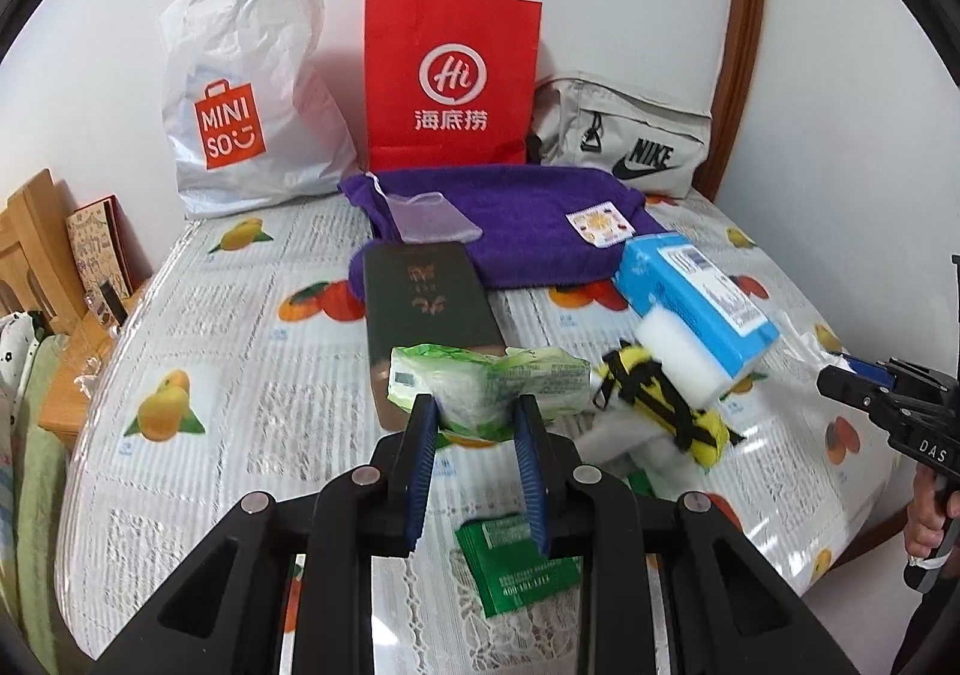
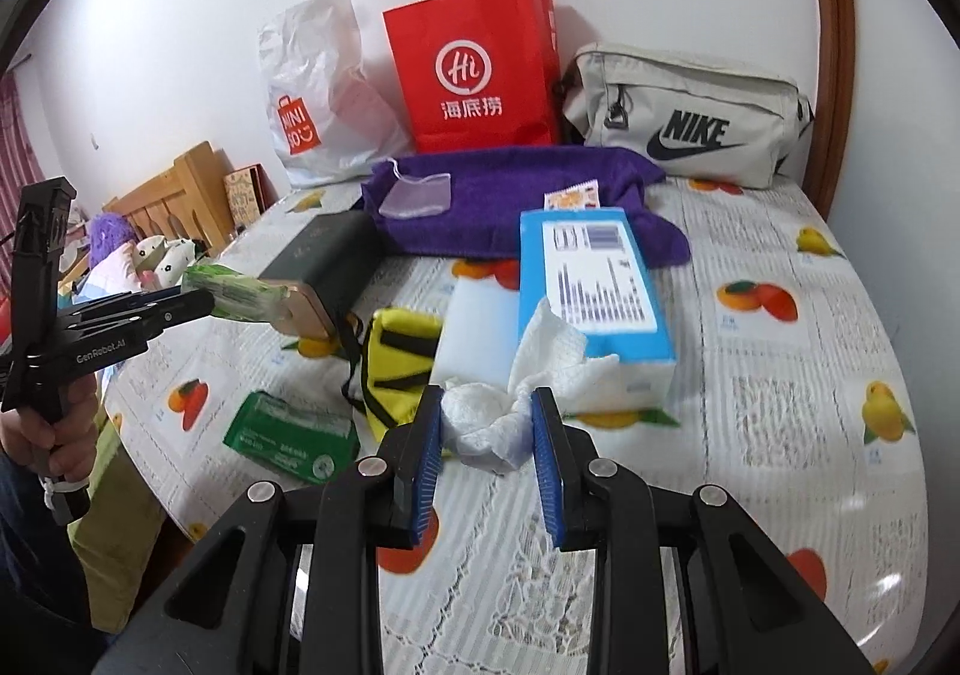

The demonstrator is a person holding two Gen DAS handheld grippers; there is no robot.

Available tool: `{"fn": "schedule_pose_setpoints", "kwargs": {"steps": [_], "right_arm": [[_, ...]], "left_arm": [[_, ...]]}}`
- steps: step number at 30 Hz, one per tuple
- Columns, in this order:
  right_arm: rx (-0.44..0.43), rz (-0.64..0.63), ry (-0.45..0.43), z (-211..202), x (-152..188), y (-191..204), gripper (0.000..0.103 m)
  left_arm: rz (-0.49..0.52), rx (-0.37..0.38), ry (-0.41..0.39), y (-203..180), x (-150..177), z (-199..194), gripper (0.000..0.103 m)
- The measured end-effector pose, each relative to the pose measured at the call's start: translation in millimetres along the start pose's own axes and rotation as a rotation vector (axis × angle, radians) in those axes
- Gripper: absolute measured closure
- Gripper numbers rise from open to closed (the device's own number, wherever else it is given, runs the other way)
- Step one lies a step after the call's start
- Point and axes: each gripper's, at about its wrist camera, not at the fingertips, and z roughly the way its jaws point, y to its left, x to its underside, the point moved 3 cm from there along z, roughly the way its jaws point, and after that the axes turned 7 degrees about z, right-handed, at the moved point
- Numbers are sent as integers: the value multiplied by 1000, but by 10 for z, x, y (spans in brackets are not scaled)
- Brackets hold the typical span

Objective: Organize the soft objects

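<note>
My left gripper (image 1: 477,414) is shut on a light green tissue pack (image 1: 486,387) and holds it above the table; the pack also shows in the right wrist view (image 2: 237,291). My right gripper (image 2: 487,405) is shut on a crumpled white tissue (image 2: 498,423) that trails from the blue tissue box (image 2: 591,285). A white sponge block (image 2: 474,333), a yellow pouch with black straps (image 2: 396,363), a dark green tissue pack (image 2: 288,438) and a folded purple towel (image 2: 516,195) lie on the table.
A dark green box (image 1: 426,297) lies mid-table. A white MINISO bag (image 1: 240,111), a red paper bag (image 1: 450,81) and a grey Nike bag (image 1: 624,141) stand along the wall. A clear pouch (image 1: 426,216) lies on the towel. Wooden furniture (image 1: 36,237) stands at left.
</note>
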Motion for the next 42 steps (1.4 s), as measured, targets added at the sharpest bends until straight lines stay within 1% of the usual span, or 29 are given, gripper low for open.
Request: {"fn": "schedule_pose_setpoints", "kwargs": {"steps": [13, 22, 35, 42], "right_arm": [[-13, -28, -27, 137, -461, -17, 74], [-27, -24, -40, 366, -834, -57, 74], [-21, -37, -11, 913, -1340, -146, 74], [-14, -26, 26, 1241, -1516, -233, 74]], "left_arm": [[-41, -32, 2, 171, -350, 154, 78], [-33, -41, 4, 215, -642, 340, 78], [-43, -32, 17, 345, -1018, 758, 78], [-39, -25, 39, 387, -1180, 1058, 78]]}}
